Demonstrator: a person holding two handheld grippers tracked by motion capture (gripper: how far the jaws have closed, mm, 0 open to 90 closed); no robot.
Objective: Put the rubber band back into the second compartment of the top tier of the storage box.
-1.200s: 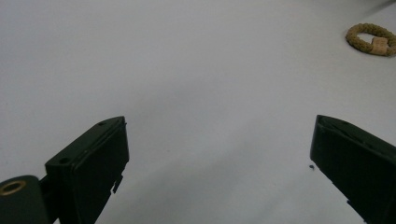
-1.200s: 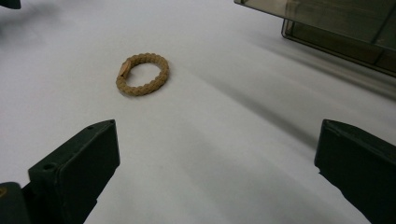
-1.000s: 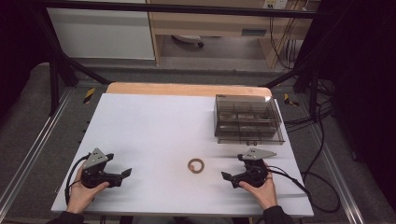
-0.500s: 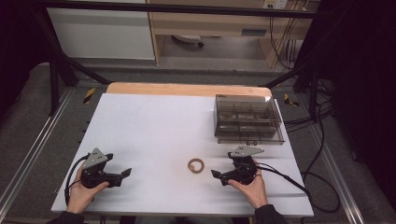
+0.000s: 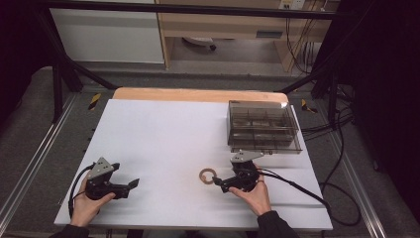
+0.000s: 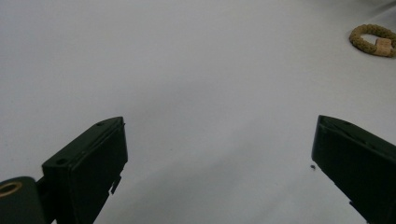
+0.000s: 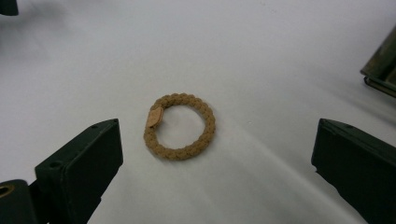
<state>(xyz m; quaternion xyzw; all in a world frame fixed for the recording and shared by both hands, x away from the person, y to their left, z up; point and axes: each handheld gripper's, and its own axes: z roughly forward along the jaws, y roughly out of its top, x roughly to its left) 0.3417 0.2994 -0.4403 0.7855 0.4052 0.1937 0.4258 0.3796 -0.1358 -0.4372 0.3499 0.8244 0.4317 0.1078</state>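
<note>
Right tongs (image 7: 217,154) gape wide just short of the ring (image 7: 180,126); left tongs (image 6: 219,154) wide over bare tabletop (image 5: 163,134); box (image 7: 383,65) cut off.

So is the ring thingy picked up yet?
Not yet. The tan braided hair-tie ring lies flat on the white table. The right gripper is lined up on it, jaws wide open. Closing on it and lifting come next. The left gripper rests open, apart.
</note>
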